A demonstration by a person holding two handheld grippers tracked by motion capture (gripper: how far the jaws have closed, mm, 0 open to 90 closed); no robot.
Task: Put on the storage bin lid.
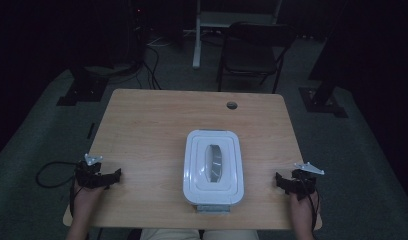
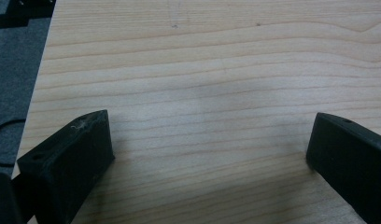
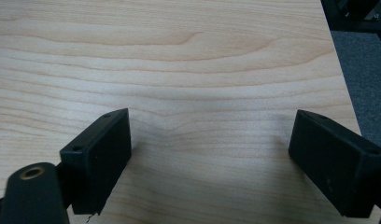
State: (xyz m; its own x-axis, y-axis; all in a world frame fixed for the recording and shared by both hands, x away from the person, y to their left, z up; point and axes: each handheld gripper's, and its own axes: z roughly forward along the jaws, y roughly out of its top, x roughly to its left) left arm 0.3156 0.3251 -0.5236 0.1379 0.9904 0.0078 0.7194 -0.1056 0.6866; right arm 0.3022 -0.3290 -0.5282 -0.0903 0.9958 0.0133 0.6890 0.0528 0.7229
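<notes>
A white lidded container (image 1: 213, 167) with a clear window in its lid lies in the middle of the wooden table (image 1: 157, 125), toward the near edge, with a grey latch at its front end. My left gripper (image 1: 112, 177) rests near the table's left edge, well left of the container, open with nothing between its jaws. In the left gripper view the left gripper (image 2: 209, 140) has its jaws spread wide over bare wood. My right gripper (image 1: 282, 182) rests near the right edge, to the right of the container, also open. The right gripper (image 3: 212, 140) has bare wood between its jaws.
A round cable hole (image 1: 232, 105) sits near the table's far edge. Beyond the table stand a dark folding chair (image 1: 252, 50) and a white desk leg (image 1: 197, 45). Cables (image 1: 52, 172) trail on the grey carpet at the left. The room is dim.
</notes>
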